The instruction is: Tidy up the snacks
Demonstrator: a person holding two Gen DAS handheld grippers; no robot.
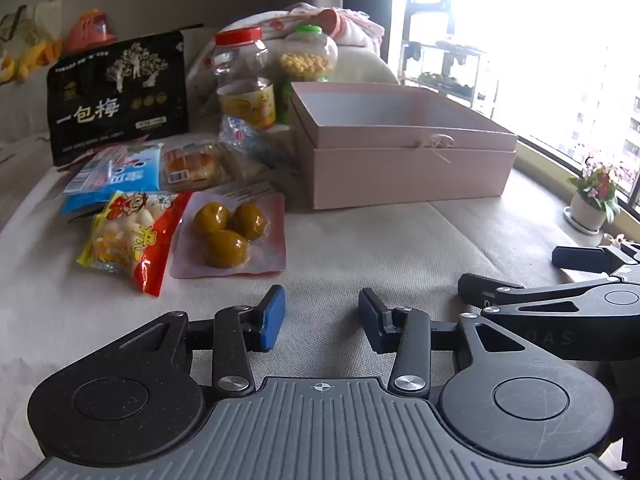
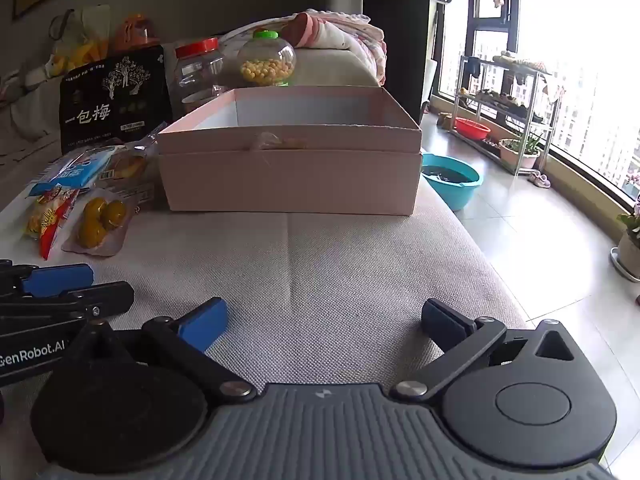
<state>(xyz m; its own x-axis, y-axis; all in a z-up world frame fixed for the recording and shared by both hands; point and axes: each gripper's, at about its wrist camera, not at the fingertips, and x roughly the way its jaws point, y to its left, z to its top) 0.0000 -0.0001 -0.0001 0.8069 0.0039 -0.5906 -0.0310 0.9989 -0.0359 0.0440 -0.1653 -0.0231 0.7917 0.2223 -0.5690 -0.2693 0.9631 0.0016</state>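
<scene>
Hovering low over the near part of a beige fabric-covered surface (image 2: 320, 264), both grippers, tilted downward and holding nothing. Left gripper (image 1: 322, 320) with blue pads partly apart, bare cloth showing between them; right gripper (image 2: 324, 320) spread wide, likewise empty, just beside the left one. Straight ahead of the right gripper, toward the far right edge of the surface, an open pink box (image 2: 292, 160), its white inside bare as far as can be seen, a small string bow on the front wall. Left of the box, clustered along the left side: a clear pouch of three yellow-green plums (image 1: 228, 234) nearest, a red-and-yellow snack bag (image 1: 132, 236) touching its left edge, a blue-and-white packet (image 1: 116, 176) behind that, a wrapped bun (image 1: 192, 166) beside it. Farther back, a black plum bag (image 1: 118, 96) standing upright, a red-lidded clear jar (image 1: 244, 80) and a green-lidded jar of yellow balls (image 1: 308, 56) close behind the box's left corner. Open cloth between the grippers and the snacks, nothing blocking the way. Beyond the right edge, on the tiled floor, a teal basin (image 2: 452, 182), a metal rack (image 2: 508, 100) by the bright window, and a potted flowering plant (image 1: 596, 192).
</scene>
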